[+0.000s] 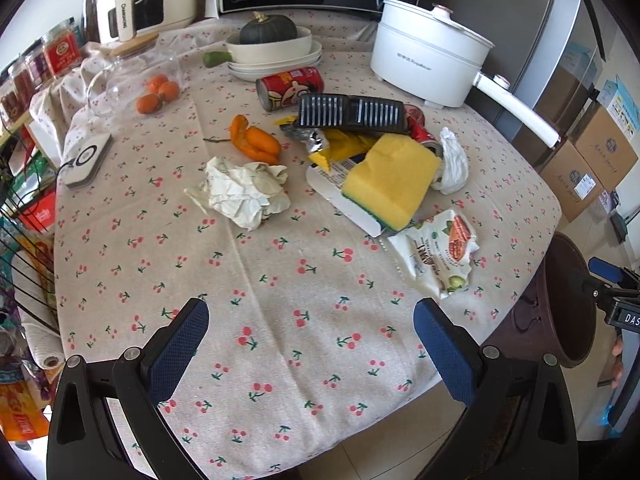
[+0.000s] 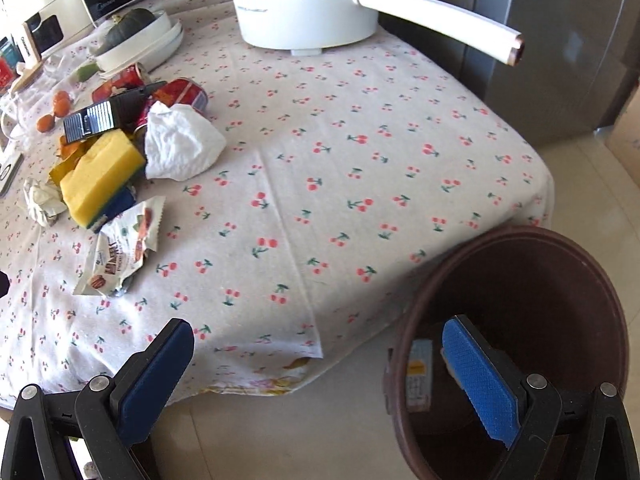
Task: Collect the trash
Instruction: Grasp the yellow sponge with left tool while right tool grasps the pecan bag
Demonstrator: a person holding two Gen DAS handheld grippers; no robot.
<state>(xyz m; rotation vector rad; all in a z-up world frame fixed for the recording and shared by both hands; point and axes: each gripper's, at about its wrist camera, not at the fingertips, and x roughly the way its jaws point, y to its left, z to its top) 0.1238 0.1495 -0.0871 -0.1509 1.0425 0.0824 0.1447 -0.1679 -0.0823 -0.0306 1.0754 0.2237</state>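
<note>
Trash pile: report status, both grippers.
Left gripper open, empty. Right gripper open, empty, by bin. Trash pile on table. Nothing blocking.

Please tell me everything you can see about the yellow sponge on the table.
The yellow sponge is a thick rectangular block of soft-looking foam with a thin green scouring layer along its lower edge. It looks dry and whole, with a small dent in its top edge. It lies tilted, propped on a white card and a yellow wrapper, within the litter pile on the cherry-print tablecloth. A crumpled white tissue lies right beside it. No fingers touch it.
</note>
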